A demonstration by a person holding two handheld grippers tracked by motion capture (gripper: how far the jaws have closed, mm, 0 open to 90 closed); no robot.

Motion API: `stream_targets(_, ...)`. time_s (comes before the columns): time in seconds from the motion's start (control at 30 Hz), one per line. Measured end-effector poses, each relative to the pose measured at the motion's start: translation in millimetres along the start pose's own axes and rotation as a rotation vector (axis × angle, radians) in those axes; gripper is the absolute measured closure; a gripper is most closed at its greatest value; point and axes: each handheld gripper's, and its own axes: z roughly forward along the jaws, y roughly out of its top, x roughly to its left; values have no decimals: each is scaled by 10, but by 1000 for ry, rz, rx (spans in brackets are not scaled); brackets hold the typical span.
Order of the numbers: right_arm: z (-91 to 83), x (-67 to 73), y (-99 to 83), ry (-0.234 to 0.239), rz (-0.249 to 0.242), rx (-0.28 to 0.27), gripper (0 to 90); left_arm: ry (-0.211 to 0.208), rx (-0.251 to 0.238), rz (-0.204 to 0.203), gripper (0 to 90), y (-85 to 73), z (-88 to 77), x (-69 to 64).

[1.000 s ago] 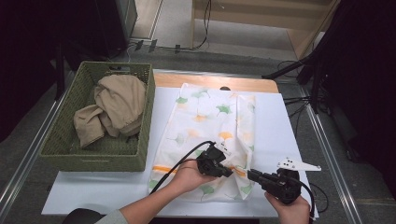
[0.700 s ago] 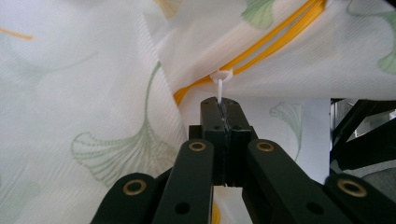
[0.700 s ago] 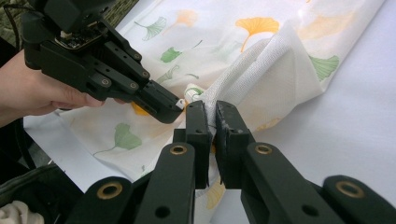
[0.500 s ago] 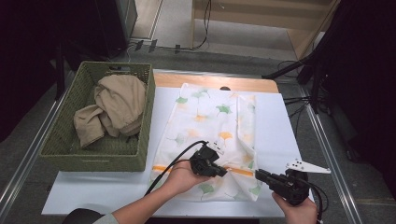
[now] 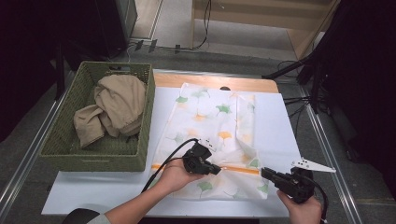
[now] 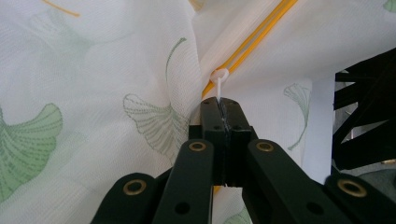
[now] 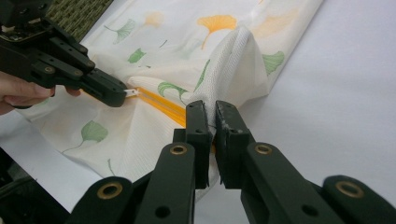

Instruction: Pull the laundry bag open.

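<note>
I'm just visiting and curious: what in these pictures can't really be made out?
- Zipper pull: left gripper view, its end is hidden between the shut jaws of the left gripper.
- Bag fabric: right gripper view, the pinched edge is hidden inside the right gripper.
- Beige cloth: high view, its lower folds are hidden by the basket wall.

High view: fixed overhead at near table edge, facing forward and down, far enough to take in whole table point(image 5: 285, 121) and green basket point(image 5: 60, 140). Left gripper view: riding close behind own jaws, tight on leaf-print laundry bag point(image 6: 93, 70) and white zipper pull point(image 6: 218, 77). Right gripper view: low, looking across same bag point(image 7: 233, 51) toward left gripper point(image 7: 119, 95). Shared by all three: orange zipper point(image 5: 243, 170).
</note>
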Motion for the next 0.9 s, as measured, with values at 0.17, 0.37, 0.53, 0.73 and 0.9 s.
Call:
stream_targets(0.17, 6, -34, 0, -9, 4, 4, 857, -4, -8, -2, 900, -24, -55, 5)
stream_targets(0.37, 2, -88, -4, -29, 15, 4, 857, 0, -12, 6, 900, -64, -167, -2)
stream_targets(0.53, 21, -129, -4, -44, 17, 8, 857, -2, -16, -12, 900, -120, -214, 29)
stream_targets(0.73, 39, -190, -7, -61, 28, 11, 857, 14, -4, -14, 900, -189, -284, 48)
stream_targets(0.9, 71, -205, -4, -73, 23, 23, 857, 32, 11, -6, 900, -239, -324, 28)
